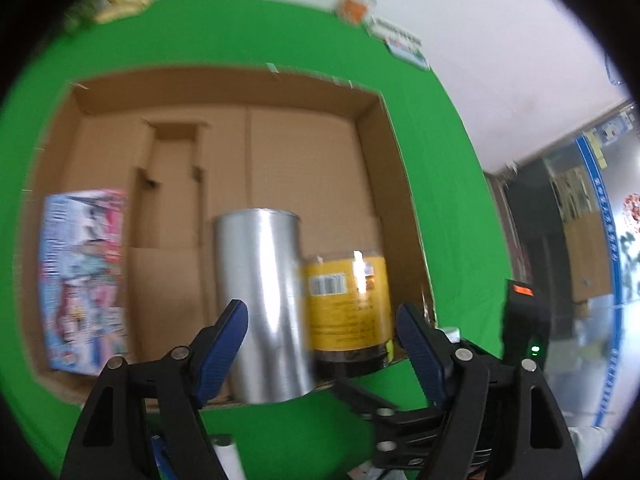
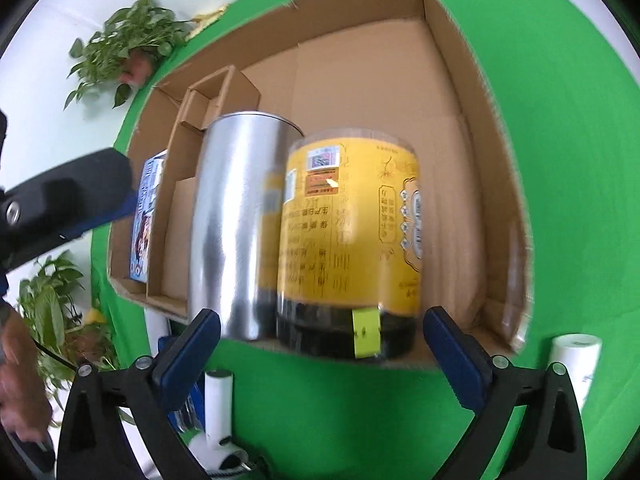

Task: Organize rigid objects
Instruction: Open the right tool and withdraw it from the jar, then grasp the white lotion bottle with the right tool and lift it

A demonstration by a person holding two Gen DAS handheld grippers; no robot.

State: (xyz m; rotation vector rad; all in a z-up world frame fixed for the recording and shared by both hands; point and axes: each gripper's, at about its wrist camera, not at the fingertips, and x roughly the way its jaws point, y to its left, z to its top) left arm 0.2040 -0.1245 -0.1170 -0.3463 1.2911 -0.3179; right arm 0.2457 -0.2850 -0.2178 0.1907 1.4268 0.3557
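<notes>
Silver can [image 1: 264,304] (upright) ahead of parted left tool [image 1: 320,344]

Print on pink-and-blue picture carton [image 1: 84,280], left of left tool [image 1: 320,336]: motion-blurred, illegible. Yellow-labelled jar [image 2: 352,240] text smeared; white cylinder [image 2: 574,364] partly behind right tool's [image 2: 322,354] frame.

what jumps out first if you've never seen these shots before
The shiny silver can and the yellow-labelled jar stand side by side at the near edge of the open cardboard box, on a vivid green surface. A colourful printed carton sits at the box's left side. Both hand-held grippers, left and right, are open and empty in front of the box.
</notes>
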